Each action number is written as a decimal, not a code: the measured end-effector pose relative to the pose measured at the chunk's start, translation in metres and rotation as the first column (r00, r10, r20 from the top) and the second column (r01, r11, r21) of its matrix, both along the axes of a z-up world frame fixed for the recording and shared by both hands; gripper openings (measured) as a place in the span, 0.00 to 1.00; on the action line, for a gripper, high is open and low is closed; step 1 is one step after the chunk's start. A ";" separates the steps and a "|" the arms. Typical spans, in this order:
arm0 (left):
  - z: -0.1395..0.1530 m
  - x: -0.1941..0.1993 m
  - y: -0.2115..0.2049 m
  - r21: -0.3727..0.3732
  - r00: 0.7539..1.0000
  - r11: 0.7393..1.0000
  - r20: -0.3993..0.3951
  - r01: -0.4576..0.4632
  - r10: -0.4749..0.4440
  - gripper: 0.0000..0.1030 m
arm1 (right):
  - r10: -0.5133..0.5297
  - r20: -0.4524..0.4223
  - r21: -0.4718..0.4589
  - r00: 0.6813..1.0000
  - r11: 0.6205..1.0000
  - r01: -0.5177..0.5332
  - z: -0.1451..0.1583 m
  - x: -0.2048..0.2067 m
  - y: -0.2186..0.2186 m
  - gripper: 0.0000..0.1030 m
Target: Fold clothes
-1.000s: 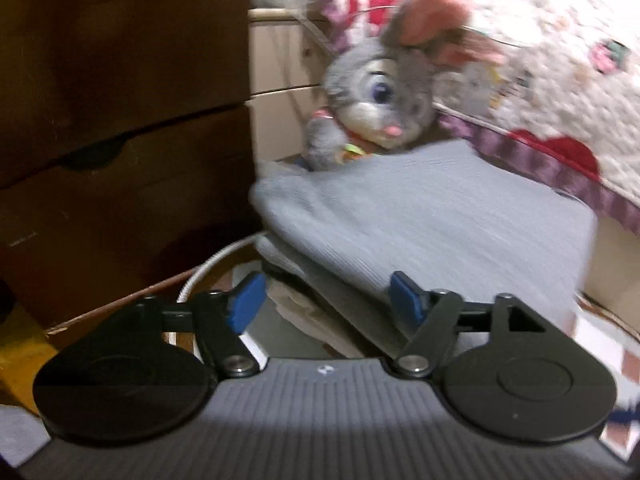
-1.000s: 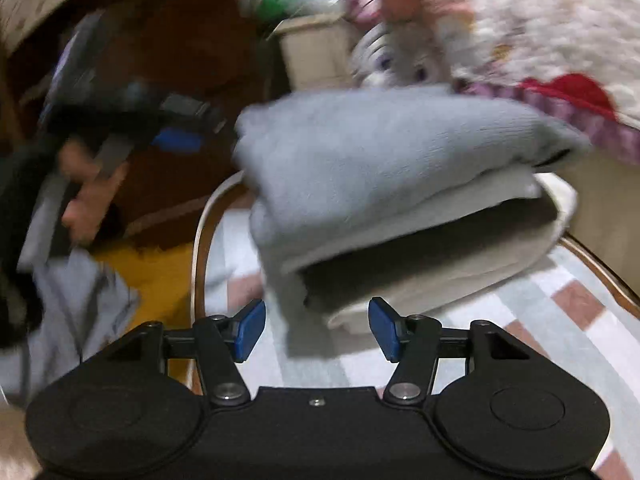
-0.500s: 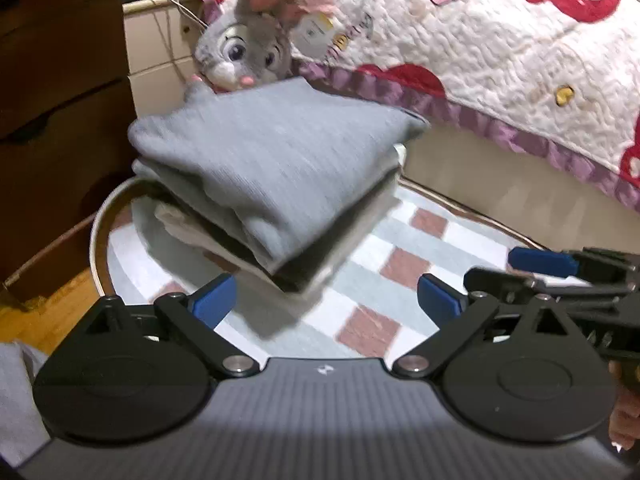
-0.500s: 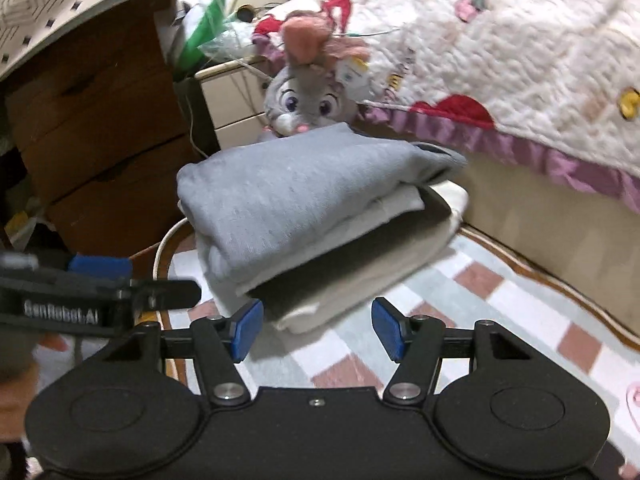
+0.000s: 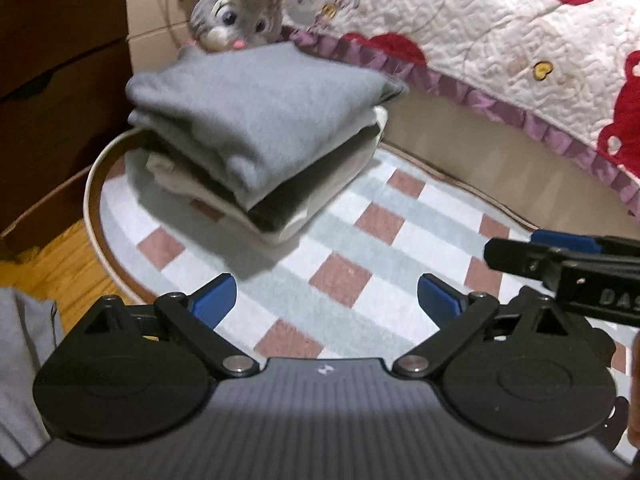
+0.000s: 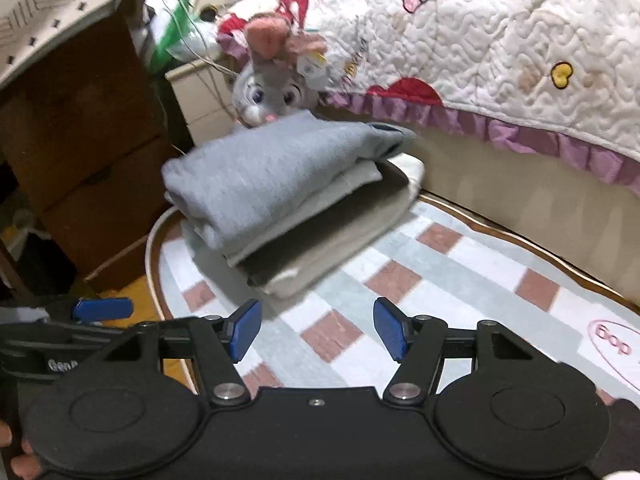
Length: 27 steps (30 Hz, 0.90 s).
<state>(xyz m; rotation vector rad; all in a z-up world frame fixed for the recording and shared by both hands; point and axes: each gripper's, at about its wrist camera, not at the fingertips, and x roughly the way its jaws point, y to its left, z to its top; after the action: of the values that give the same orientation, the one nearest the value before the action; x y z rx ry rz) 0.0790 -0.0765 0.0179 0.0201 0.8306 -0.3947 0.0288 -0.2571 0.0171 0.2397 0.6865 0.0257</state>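
folded grey garment topping clothes stack on checked rug, left gripper released, right gripper released, both empty

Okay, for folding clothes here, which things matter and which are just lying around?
Part of the job:
folded grey top
pale clothes under it
grey garment at left edge
left gripper
right gripper

Just lying about:
stuffed rabbit
checked rug
quilt
wooden drawers
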 end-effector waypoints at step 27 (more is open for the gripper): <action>0.017 -0.009 0.010 0.010 0.997 0.997 0.016 -0.080 0.080 0.96 | 0.022 -0.005 -0.147 1.000 0.989 -0.023 0.023 -0.018 0.031 0.72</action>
<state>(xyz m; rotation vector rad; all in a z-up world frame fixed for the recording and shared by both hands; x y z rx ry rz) 0.0702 -0.0669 0.0346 0.0003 0.8153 -0.3145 0.0112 -0.2263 0.0399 0.0905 0.6910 -0.0035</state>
